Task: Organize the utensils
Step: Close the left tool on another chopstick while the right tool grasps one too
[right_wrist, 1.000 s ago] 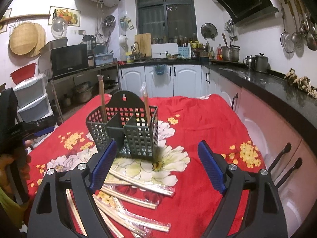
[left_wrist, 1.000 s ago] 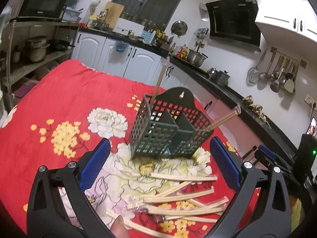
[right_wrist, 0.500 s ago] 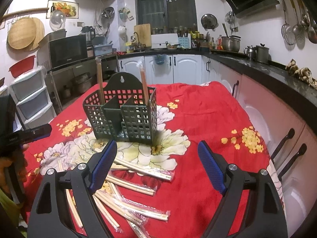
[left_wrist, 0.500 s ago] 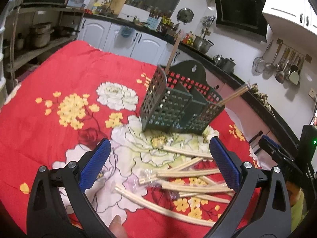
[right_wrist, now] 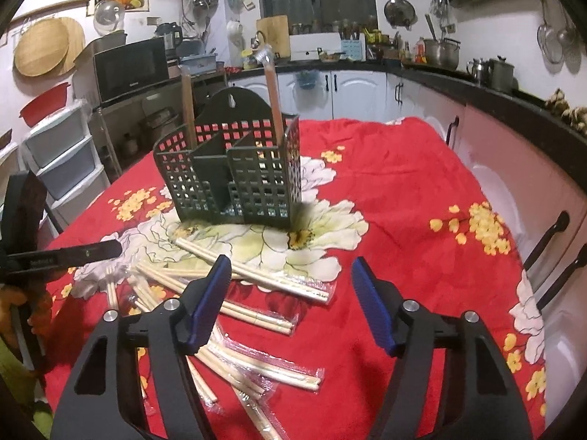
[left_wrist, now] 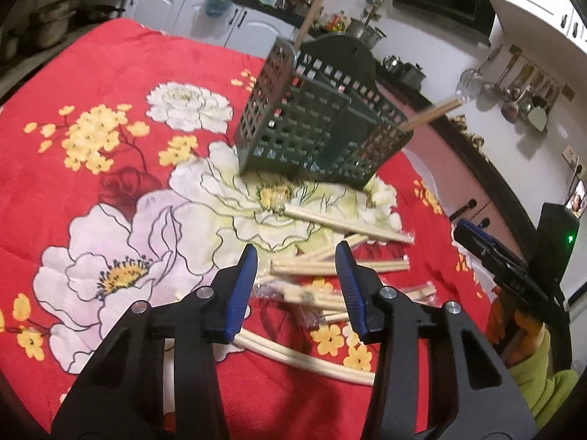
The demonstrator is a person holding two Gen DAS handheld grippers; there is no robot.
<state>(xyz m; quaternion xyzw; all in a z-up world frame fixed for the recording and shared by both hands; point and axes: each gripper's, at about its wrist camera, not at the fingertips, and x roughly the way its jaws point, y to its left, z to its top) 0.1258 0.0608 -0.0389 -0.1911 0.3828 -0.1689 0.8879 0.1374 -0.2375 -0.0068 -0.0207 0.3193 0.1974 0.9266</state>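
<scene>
A dark green slotted utensil holder stands on the red floral tablecloth with one wrapped chopstick pair upright in its right compartment and another in its left. Several wrapped chopstick pairs lie scattered in front of it. My left gripper is open, narrower than before, low over the pile and empty. My right gripper is open and empty above the pile's right side. Each gripper shows at the edge of the other's view.
The table's right edge runs beside pink cabinet doors with black handles. Kitchen counters with pots lie behind, a microwave and drawers at the left. Bare red cloth lies right of the holder.
My left gripper has dropped forward toward the chopstick pile and its jaws have narrowed. My right gripper has moved closer to the holder and also narrowed somewhat.
</scene>
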